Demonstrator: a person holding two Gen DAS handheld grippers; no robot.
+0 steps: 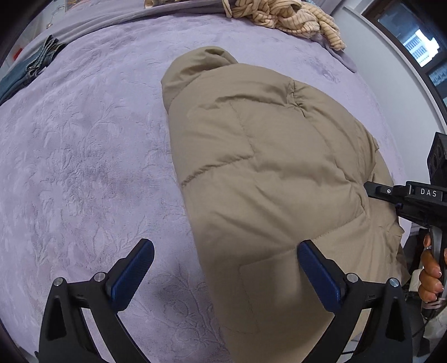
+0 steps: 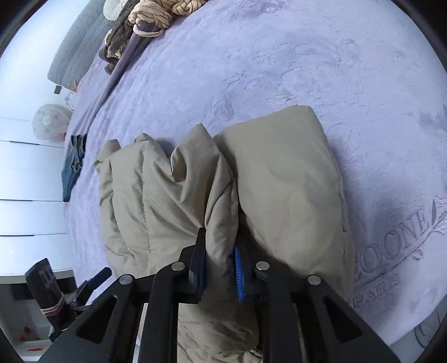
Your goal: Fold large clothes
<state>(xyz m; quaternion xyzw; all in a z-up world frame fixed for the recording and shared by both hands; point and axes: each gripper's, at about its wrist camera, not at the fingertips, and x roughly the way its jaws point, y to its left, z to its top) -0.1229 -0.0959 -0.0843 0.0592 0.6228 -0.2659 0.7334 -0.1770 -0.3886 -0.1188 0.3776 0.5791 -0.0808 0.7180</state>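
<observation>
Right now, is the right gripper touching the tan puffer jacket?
Touching. In the right wrist view the right gripper has a fold of the tan puffer jacket pinched between its pads, fabric bulging out above the fingers.

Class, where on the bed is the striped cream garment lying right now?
The striped cream garment lies bunched at the far edge of the lavender bedspread, top right in the left wrist view, well beyond the tan puffer jacket.
</observation>
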